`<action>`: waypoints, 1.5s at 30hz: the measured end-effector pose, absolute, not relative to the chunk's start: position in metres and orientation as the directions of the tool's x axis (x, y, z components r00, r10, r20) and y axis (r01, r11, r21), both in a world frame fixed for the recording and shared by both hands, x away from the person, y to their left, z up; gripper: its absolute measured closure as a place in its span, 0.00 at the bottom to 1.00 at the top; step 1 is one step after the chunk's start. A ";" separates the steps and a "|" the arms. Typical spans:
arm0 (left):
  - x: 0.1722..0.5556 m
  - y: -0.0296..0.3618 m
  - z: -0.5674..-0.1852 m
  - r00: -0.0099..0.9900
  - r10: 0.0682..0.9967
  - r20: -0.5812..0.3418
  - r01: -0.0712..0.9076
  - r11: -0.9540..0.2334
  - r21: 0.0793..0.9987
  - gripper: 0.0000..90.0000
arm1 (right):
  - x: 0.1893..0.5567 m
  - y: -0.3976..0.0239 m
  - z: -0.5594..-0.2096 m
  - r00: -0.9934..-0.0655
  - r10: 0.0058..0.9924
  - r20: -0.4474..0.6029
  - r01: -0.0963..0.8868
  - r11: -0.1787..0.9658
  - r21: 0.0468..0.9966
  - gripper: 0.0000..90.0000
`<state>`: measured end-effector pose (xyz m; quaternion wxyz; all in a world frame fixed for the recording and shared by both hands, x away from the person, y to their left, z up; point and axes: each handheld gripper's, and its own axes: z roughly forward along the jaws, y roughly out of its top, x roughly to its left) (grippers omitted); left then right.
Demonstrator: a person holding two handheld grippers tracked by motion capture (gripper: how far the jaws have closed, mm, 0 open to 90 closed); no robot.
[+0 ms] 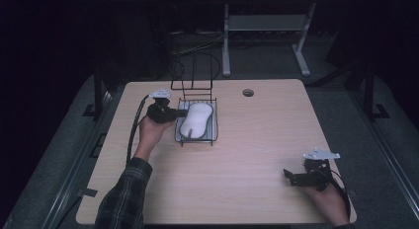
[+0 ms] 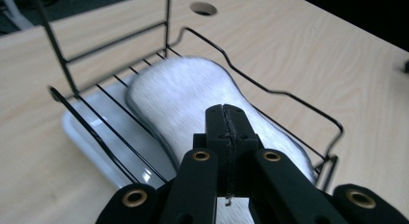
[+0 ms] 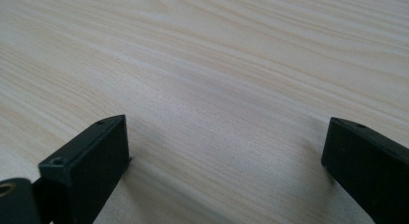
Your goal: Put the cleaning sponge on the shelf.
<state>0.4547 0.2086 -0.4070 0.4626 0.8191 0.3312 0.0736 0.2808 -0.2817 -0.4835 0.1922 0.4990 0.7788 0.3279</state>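
Hovering your left gripper [image 2: 226, 119], jaws pressed together, over the white slipper [image 2: 193, 103] in the wire rack [image 2: 289, 96]; your right gripper [image 3: 224, 151] rests spread, near right.

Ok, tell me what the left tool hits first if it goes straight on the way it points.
Probably the white fuzzy pad lying in the wire rack; the shut left tool points right at it, though the gap is unclear.

left gripper [image 2: 225, 119]: black jaws, brass rivets, grey three-cornered plate, thick black cable | right gripper [image 3: 226, 151]: same black build | sleeve [image 1: 123, 194]: dark plaid
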 end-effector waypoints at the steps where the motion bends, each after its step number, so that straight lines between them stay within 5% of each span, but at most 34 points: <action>1: 0.452 0.208 -0.409 0.773 0.607 -0.184 0.476 -0.363 0.801 1.00 | 0.281 -0.282 -0.483 -0.428 0.903 0.028 0.651 0.287 0.703 0.03; 26: 0.427 0.187 -0.434 0.801 0.557 -0.220 0.478 -0.373 0.795 0.99 | 0.281 -0.282 -0.484 -0.428 0.903 0.028 0.651 0.287 0.703 0.03; 31: 0.426 0.195 -0.432 0.789 0.574 -0.222 0.490 -0.368 0.791 0.88 | 0.281 -0.282 -0.483 -0.427 0.904 0.029 0.652 0.286 0.703 0.03; 45: 0.413 0.206 -0.418 0.777 0.605 -0.172 0.488 -0.408 0.772 0.27 | 0.281 -0.282 -0.484 -0.426 0.904 0.028 0.652 0.285 0.703 0.03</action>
